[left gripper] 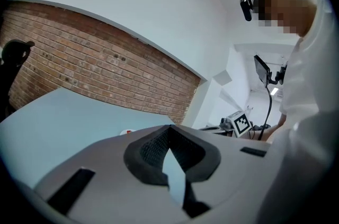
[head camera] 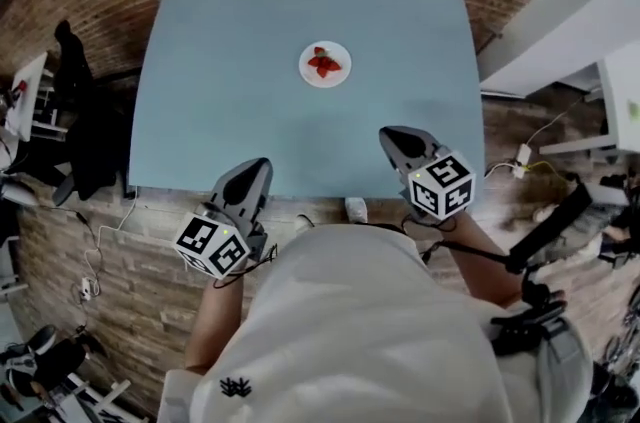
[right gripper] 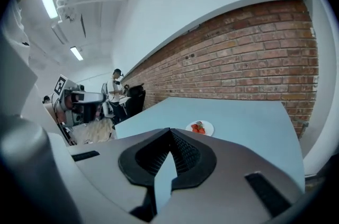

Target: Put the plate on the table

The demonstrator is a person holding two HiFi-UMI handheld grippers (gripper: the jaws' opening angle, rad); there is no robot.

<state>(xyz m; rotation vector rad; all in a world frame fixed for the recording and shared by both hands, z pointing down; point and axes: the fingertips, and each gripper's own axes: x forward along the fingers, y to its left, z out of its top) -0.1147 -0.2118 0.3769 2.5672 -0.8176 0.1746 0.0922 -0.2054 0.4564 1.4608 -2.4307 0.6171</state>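
Note:
A small white plate [head camera: 325, 64] holding red strawberries rests on the pale blue table [head camera: 230, 91], at its middle toward the far edge. Both grippers hover near the table's front edge, well short of the plate. My left gripper [head camera: 258, 167] is shut and holds nothing; my right gripper [head camera: 392, 137] is likewise shut and holds nothing. In the left gripper view the jaws [left gripper: 169, 130] meet at the tip, and only a sliver of the plate [left gripper: 126, 132] peeks over them. The right gripper view shows the closed jaws [right gripper: 170, 132] with the plate [right gripper: 200, 127] beyond, slightly right.
A brick wall [right gripper: 249, 59] runs along the table's far side. A black chair with dark clothing [head camera: 80, 121] stands left of the table, white furniture [head camera: 620, 101] to the right. Cables [head camera: 100, 251] lie on the floor. A person [right gripper: 114, 89] stands far off.

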